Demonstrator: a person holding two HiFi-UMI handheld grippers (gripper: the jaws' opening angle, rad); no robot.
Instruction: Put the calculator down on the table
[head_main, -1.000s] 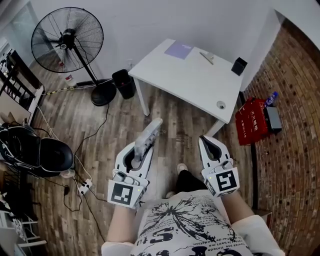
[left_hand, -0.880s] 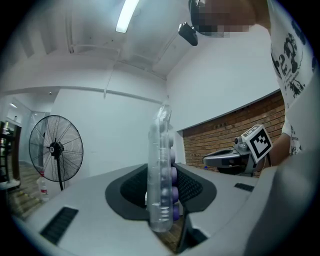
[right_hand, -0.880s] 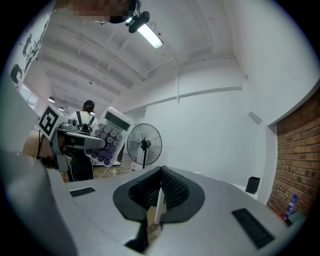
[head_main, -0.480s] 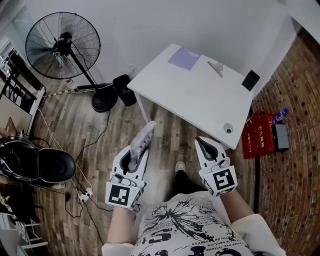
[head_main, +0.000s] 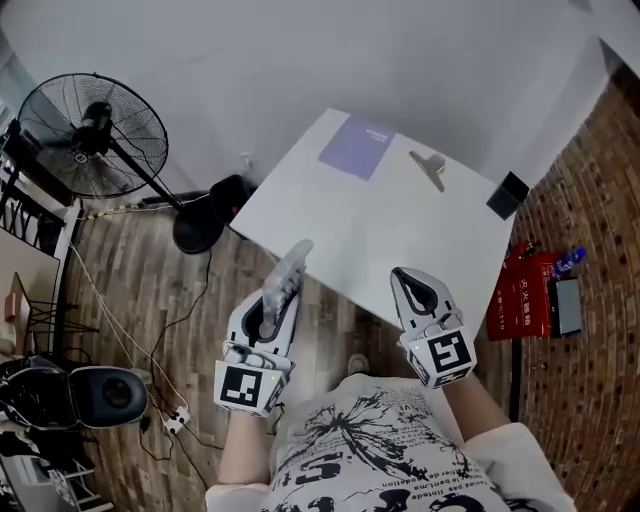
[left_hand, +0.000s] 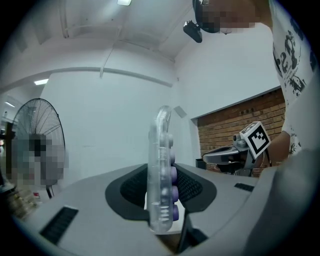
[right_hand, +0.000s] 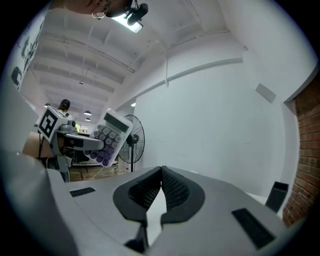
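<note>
A clear calculator (head_main: 285, 275) with purple keys stands on edge between the jaws of my left gripper (head_main: 274, 300), which is shut on it. In the left gripper view the calculator (left_hand: 161, 175) rises upright from between the dark pads (left_hand: 131, 192). It hangs over the near edge of the white table (head_main: 330, 240). My right gripper (head_main: 412, 285) is shut with nothing in it and reaches over the table's near edge. From the right gripper view the calculator (right_hand: 109, 137) shows at the left, and the right gripper (right_hand: 161, 186) has its pads (right_hand: 176, 192) together.
On the table lie a purple notebook (head_main: 357, 148), a grey clip-like object (head_main: 430, 170) and a black box (head_main: 508, 194) at the right corner. A standing fan (head_main: 95, 135) and black bin (head_main: 228, 190) are to the left. A red bag (head_main: 525, 295) lies by the brick wall.
Both grippers and the person have moved forward toward the table; it now lies right under the gripper tips. The calculator stays held in the left gripper.
</note>
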